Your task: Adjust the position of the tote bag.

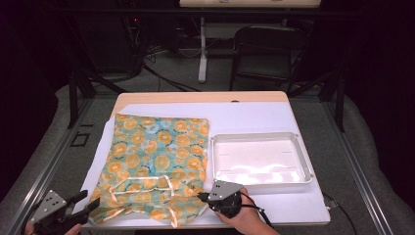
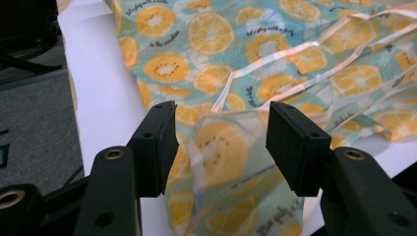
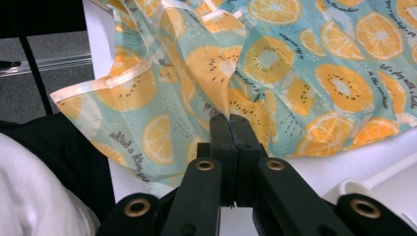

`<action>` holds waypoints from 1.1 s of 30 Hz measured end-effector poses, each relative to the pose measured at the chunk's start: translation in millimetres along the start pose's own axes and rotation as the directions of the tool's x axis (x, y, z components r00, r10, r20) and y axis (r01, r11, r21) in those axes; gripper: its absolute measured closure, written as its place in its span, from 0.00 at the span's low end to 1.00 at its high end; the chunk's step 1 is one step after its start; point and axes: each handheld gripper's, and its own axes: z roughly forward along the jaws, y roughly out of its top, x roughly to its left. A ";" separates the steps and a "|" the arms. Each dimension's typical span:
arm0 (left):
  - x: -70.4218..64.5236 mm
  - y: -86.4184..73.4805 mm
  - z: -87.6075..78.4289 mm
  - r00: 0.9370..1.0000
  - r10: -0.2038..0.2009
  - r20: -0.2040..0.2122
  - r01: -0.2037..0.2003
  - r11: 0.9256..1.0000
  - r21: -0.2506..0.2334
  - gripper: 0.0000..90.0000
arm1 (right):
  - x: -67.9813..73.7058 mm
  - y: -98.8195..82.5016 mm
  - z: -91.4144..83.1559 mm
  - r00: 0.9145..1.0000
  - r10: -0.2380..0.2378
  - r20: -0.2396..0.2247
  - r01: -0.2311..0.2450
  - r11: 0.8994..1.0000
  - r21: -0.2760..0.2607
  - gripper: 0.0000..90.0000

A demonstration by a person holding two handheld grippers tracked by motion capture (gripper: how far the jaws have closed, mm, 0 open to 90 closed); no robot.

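Note:
A teal cloth printed with orange slices (image 1: 156,161) lies spread on the white table cover (image 1: 244,115), with pale ribbon straps across its near part. My left gripper (image 1: 93,204) is at the cloth's near left corner, open, and a raised fold of the cloth (image 2: 221,147) stands between its jaws without being pinched. My right gripper (image 1: 201,197) is at the cloth's near right edge, shut on the cloth (image 3: 231,93), which bunches up at the fingertips (image 3: 230,123).
An empty white tray (image 1: 259,159) sits on the table just right of the cloth, close to my right gripper. The table's front edge is right under both hands. A dark folding chair (image 1: 266,54) and cables stand beyond the table's far edge.

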 end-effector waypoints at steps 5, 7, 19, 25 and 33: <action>1.4 -8.9 -1.3 1.000 -0.007 0.008 0.007 0.999 0.032 0.48 | -3.3 0.1 -0.3 1.000 0.008 0.008 -0.008 1.000 -0.003 1.00; -0.1 -12.4 0.1 1.000 -0.002 0.013 0.001 0.999 0.044 0.48 | -4.0 0.3 -0.7 1.000 0.006 0.007 -0.006 1.000 -0.001 1.00; -4.3 -19.7 16.0 0.998 0.063 0.017 -0.064 0.992 0.107 0.49 | -6.2 -0.2 -0.8 1.000 0.005 0.014 -0.005 1.000 0.002 1.00; -4.3 -19.1 20.3 0.995 0.104 -0.004 -0.102 0.984 0.148 0.68 | -6.7 -0.5 -0.4 1.000 0.002 0.026 -0.002 1.000 0.008 1.00; -3.0 -6.0 17.3 0.994 0.107 -0.038 -0.102 0.988 0.113 0.99 | -9.8 0.9 -4.0 0.999 0.019 0.034 -0.018 1.000 -0.013 1.00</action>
